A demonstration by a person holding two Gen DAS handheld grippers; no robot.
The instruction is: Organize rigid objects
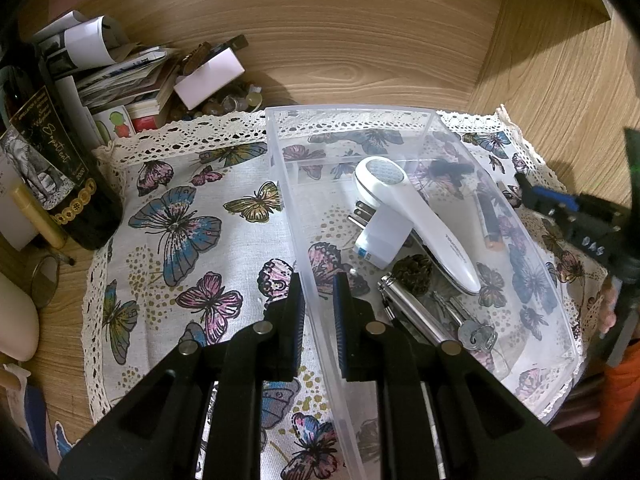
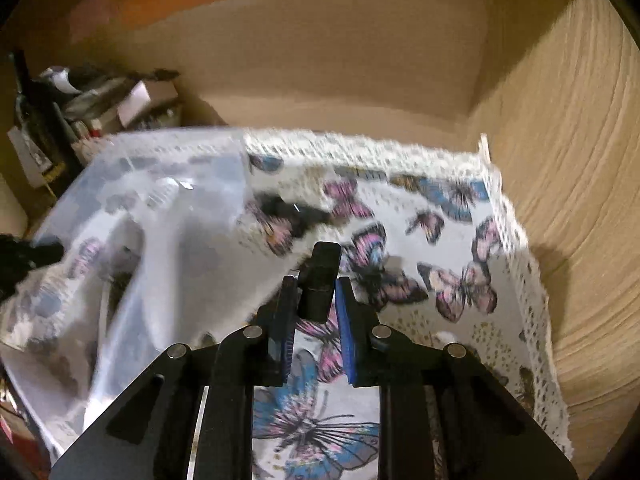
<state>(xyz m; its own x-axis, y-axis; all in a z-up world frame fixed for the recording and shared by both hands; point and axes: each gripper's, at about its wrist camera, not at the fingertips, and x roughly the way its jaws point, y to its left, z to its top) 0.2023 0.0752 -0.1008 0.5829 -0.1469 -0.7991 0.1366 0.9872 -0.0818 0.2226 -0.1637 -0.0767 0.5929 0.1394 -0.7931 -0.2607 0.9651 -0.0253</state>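
The wooden desk [image 1: 360, 40] carries a lace-edged cloth printed with butterflies [image 1: 180, 216], and on the cloth stands a clear plastic bin [image 1: 552, 312], the largest of the things being sorted. The left tool [image 1: 318, 296] is clamped on the bin's near left wall, one blue-padded finger outside it and one inside, with the thin wall pinched between them. Inside the bin lies a white handheld device with a round perforated head [image 1: 416, 216], resting across a white plug adapter [image 1: 380, 236] whose metal prongs point toward the left wall. Near it on the bin floor are a metal cylinder [image 1: 404, 304], a small dark pine cone [image 1: 414, 272], a set of keys on a ring [image 1: 476, 334], a slim dark tube with an orange end [image 1: 490, 224] by the right wall, and a blurred dark piece [image 1: 448, 168] toward the far end. At the right edge of the left wrist view the right tool [image 1: 560, 216] appears outside the bin. In the right wrist view, which is smeared by motion, the right tool [image 2: 316, 300] is closed on a small black block [image 2: 320, 280], held upright between the blue pads above the cloth just right of the bin [image 2: 168, 208]. At the desk's far left stand a dark wine bottle [image 1: 52, 168] and a heap of papers and small boxes [image 1: 132, 76].
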